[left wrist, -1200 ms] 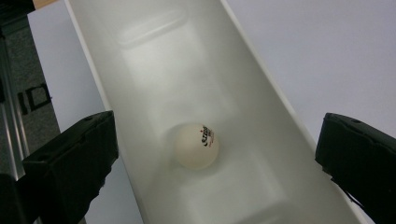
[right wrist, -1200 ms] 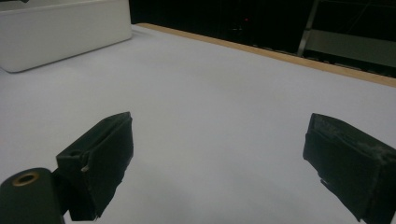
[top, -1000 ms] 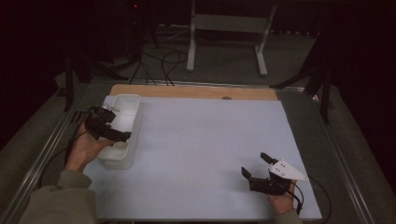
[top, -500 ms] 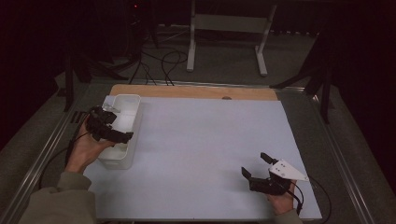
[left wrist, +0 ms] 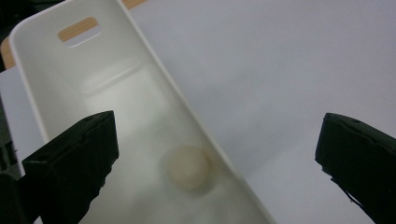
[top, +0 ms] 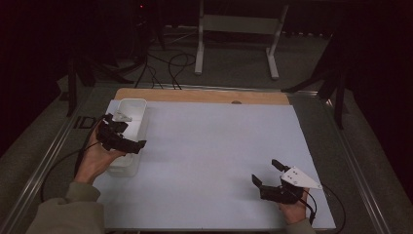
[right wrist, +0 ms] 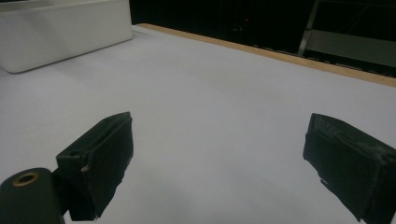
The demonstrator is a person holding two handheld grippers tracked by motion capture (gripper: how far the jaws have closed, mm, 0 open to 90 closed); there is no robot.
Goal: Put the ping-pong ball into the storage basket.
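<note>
Seen with jaws spread wide and empty over the near end of the white bin at the table's left: left gripper, pale round ball already inside, right gripper, likewise wide open, idle at near right.

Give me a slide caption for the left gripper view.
Open left gripper above a white bin holding a pale round ball.

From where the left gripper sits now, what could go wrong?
The left gripper hangs open over the white bin's near wall; one of its fingers could catch the rim and tip or drag the bin. The pale ball rests against that wall, so closing might nudge it away rather than grip it.
</note>
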